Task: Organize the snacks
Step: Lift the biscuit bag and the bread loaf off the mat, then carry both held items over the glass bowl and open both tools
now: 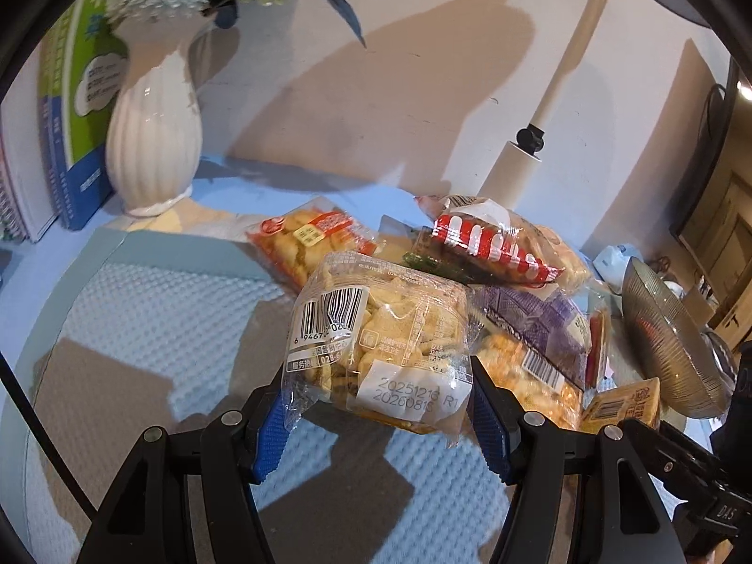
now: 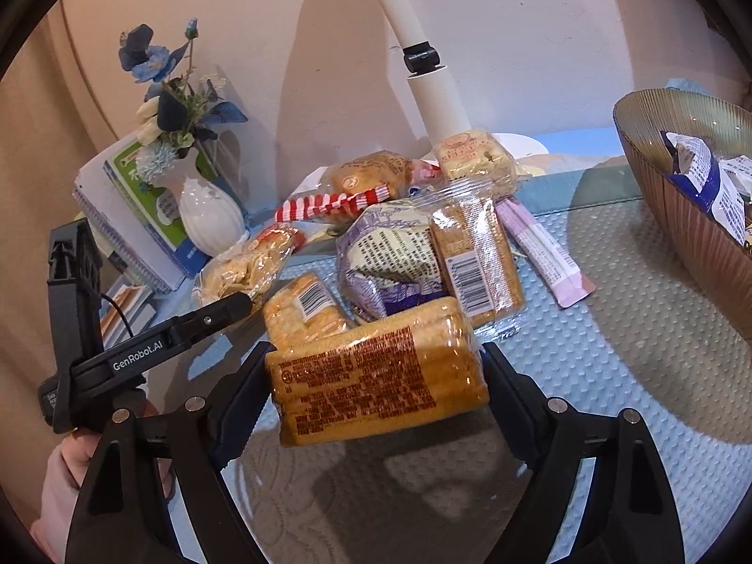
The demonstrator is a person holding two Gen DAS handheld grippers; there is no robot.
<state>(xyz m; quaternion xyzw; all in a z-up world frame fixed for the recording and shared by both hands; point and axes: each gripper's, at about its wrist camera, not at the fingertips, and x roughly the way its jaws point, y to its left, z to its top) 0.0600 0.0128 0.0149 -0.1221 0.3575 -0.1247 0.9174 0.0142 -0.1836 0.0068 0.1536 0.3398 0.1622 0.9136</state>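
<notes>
My left gripper [image 1: 380, 423] is shut on a clear bag of pale biscuits [image 1: 376, 329], its blue pads pressing both sides, and the bag hangs above the blue mat [image 1: 155, 324]. My right gripper [image 2: 376, 399] is shut on an orange cracker pack with red print [image 2: 371, 376], held just above the mat. Behind both lies the snack pile: an orange-labelled bag [image 1: 310, 239], a red-and-white striped pack [image 1: 493, 244], a purple pack [image 2: 390, 258], a clear cracker pack [image 2: 474, 258] and a pink stick [image 2: 545, 258]. A ribbed glass bowl [image 2: 681, 216] at the right holds a blue-and-white packet [image 2: 705, 174].
A white ribbed vase [image 1: 150, 141] with blue flowers and a stack of books [image 1: 70, 94] stand at the back left by the wall. A white lamp post [image 1: 517, 164] rises behind the pile. A hand in a pink sleeve [image 2: 61, 470] shows at the lower left.
</notes>
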